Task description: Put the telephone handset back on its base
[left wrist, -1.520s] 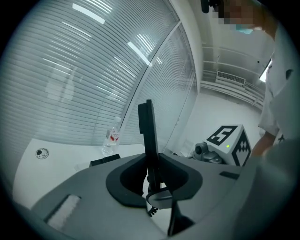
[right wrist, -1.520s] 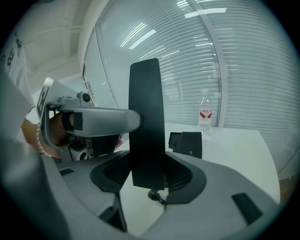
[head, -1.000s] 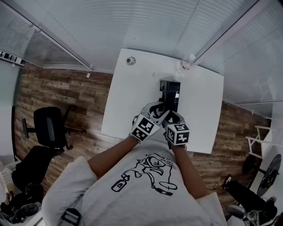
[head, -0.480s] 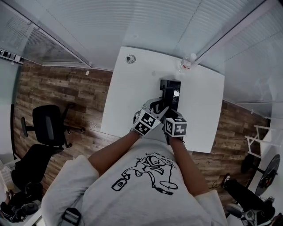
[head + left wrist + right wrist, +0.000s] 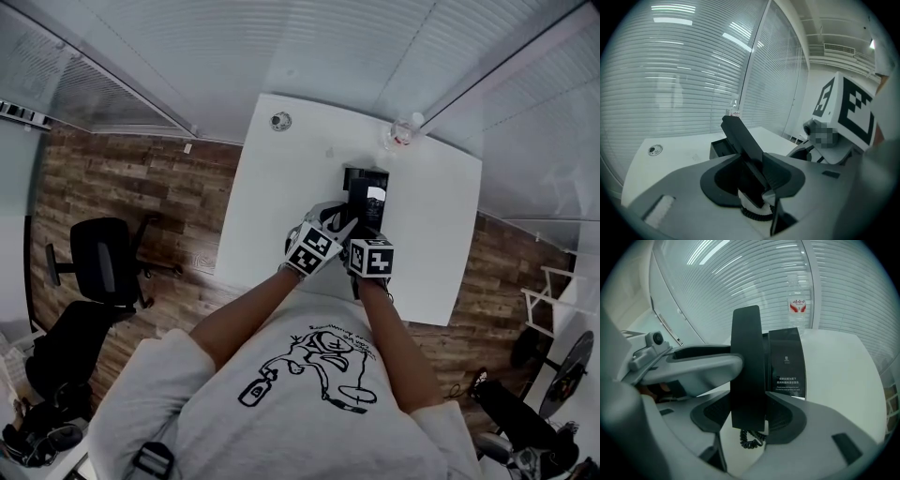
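The black telephone handset (image 5: 747, 366) stands upright between the pads of my right gripper (image 5: 749, 420), which is shut on it. Its coiled cord (image 5: 750, 438) hangs below. My left gripper (image 5: 752, 180) is also shut on the handset (image 5: 740, 140), which slants across its jaws. One grey finger of the left gripper (image 5: 693, 366) reaches the handset from the left. The black base (image 5: 786, 362) lies on the table just behind it. In the head view both grippers (image 5: 342, 223) (image 5: 361, 231) meet at the near end of the handset (image 5: 357, 208), beside the base (image 5: 377, 187).
The white table (image 5: 281, 197) carries a clear water bottle (image 5: 398, 133) at its far edge and a small round disc (image 5: 279, 121) at the far left corner. Blinds and glass walls stand behind. A black office chair (image 5: 103, 267) is on the wooden floor at left.
Both grippers have moved forward over the table with the handset, closer to the base. Their grip looks unchanged.
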Tool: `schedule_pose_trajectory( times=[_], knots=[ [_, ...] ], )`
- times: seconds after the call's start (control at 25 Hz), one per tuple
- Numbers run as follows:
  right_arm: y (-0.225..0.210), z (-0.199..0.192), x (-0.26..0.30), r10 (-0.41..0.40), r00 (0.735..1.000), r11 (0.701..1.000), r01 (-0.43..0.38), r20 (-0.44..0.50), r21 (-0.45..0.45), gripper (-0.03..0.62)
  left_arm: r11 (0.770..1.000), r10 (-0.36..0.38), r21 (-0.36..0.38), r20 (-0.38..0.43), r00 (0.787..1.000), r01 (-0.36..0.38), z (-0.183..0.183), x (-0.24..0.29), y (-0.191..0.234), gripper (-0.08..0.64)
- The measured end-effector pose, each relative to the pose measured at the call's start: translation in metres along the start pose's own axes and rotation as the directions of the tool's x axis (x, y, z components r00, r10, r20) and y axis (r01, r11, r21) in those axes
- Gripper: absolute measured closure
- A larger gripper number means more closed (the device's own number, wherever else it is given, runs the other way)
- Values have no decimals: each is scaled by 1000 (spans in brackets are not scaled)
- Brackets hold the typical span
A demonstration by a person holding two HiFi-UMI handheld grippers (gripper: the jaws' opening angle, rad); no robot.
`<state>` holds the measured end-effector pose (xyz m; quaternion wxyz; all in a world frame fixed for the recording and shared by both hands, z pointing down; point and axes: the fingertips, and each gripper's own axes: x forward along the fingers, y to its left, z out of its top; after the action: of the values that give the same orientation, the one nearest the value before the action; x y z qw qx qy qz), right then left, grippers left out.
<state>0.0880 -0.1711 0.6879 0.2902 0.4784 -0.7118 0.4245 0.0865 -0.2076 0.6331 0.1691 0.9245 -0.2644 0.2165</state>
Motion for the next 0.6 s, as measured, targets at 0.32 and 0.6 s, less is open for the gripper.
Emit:
schedule_pose_trajectory(
  times=[0.32,0.6],
  knots=[
    [-7,-1,19,-3,999,1000,4,-51,21,380,1000,-3,-22,-41,999,2,-12,13,14,431],
    [-7,0,27,-3,996,999,7,-91,43,380,997,-10,-78,-79,997,4,-22,18,26,431]
  ],
)
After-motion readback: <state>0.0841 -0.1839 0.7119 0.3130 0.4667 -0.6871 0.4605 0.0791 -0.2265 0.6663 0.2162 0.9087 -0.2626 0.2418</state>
